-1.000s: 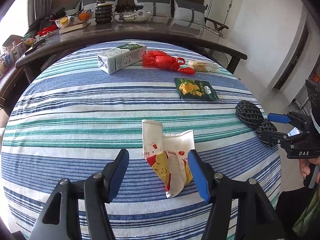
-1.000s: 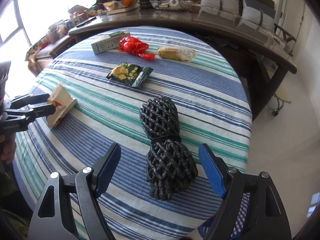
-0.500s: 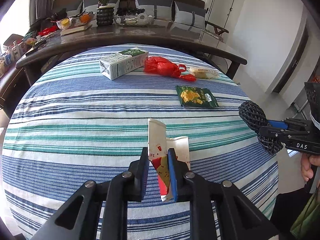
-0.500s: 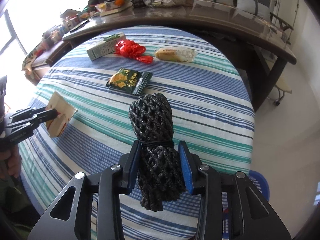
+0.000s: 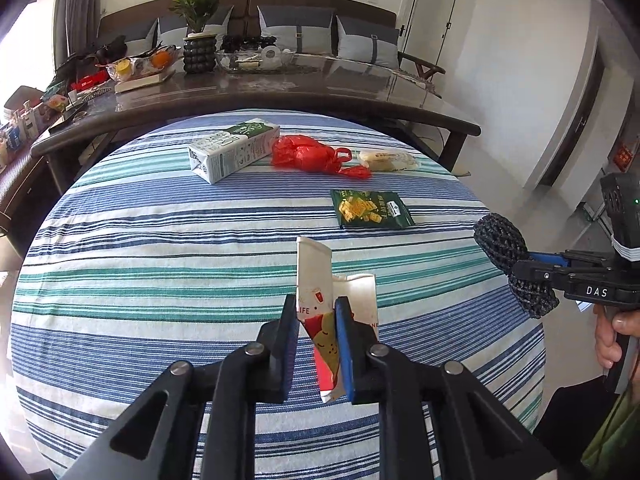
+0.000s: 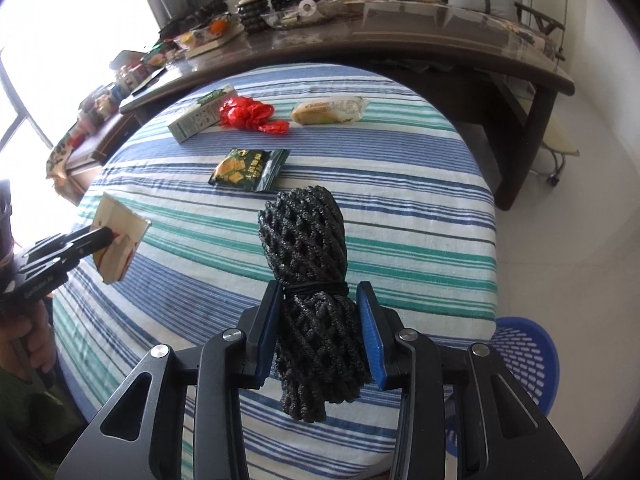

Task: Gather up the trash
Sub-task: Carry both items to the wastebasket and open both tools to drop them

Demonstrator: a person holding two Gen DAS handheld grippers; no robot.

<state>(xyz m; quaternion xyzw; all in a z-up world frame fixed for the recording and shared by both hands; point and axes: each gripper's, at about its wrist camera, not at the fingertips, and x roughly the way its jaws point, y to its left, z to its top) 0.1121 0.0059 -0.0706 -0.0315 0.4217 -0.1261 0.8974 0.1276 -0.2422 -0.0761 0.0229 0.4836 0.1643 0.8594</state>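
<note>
My left gripper [image 5: 317, 320] is shut on a white paper bag with red and yellow print [image 5: 320, 280] and holds it above the striped tablecloth [image 5: 160, 260]. The bag also shows in the right wrist view [image 6: 120, 236]. My right gripper [image 6: 320, 320] is shut on a black foam net bundle [image 6: 308, 248], lifted over the table's right edge; the bundle also shows in the left wrist view [image 5: 500, 240]. On the table lie a milk carton [image 5: 232, 152], a red plastic bag [image 5: 312, 156], a wrapped bread [image 5: 388, 160] and a green snack packet [image 5: 370, 208].
A blue plastic basket [image 6: 528, 356] stands on the floor at the table's right side. A dark curved counter [image 5: 280, 88] with a plant, fruit bowl and clutter runs behind the table. A sofa with cushions is behind that.
Both grippers closed from open, the left on the paper bag and the right on the black net bundle. Both items have since been lifted off the cloth.
</note>
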